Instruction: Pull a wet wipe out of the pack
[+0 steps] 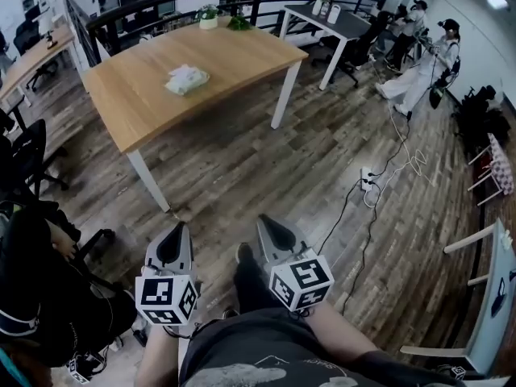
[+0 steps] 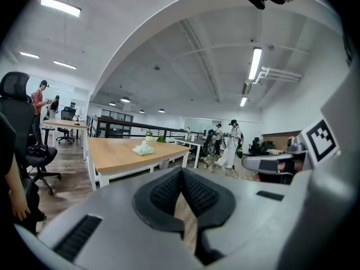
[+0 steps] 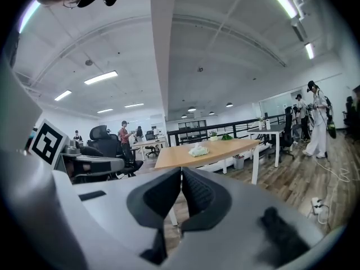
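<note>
While the wet wipe pack (image 1: 187, 79) is lying untouched on the bench (image 1: 133, 111), well apart from both grippers, the left claw (image 1: 178, 227) and right claw (image 1: 267, 220) are hanging closed and empty, leaving the whole task undone.

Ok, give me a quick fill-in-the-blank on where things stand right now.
The wet wipe pack lies on the ___ table. The left gripper and right gripper have their fingers ___. Both grippers are over the ___, short of the table.
Missing: wooden; shut; floor.
</note>
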Demonstrator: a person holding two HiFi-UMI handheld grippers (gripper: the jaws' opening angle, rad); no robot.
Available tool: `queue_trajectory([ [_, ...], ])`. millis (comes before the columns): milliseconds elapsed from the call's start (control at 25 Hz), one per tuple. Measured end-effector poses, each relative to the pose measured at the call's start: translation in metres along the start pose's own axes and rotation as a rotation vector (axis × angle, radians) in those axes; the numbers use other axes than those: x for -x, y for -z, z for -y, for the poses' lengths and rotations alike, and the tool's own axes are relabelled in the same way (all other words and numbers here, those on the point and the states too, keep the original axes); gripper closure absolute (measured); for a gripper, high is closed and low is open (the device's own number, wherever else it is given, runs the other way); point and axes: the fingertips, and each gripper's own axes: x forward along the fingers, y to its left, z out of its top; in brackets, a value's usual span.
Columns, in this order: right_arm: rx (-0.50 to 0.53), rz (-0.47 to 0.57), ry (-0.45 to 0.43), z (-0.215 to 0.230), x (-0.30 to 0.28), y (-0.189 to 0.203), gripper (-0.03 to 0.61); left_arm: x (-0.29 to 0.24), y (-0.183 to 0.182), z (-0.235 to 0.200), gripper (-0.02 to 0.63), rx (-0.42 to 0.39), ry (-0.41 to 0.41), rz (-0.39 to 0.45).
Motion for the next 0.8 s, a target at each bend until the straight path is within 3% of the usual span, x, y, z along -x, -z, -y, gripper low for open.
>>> queue_trajectory([
  [200,0.028,0.007,-0.013,0.023,-0.036,-0.005,0.552,-0.035,-0.002,-0.009,0.603,-0.006,0.003,-0.016],
  [560,0.008,-0.017,-0.040,0.079,-0.129,-0.031,0.552,-0.131,-0.040,-0.034,0.603,-0.011,0.009,-0.007],
  [800,0.016,-0.049,-0.086,0.116,-0.186,-0.047,0.551,-0.194,-0.058,-0.044,0.603,0.043,0.003,-0.020],
])
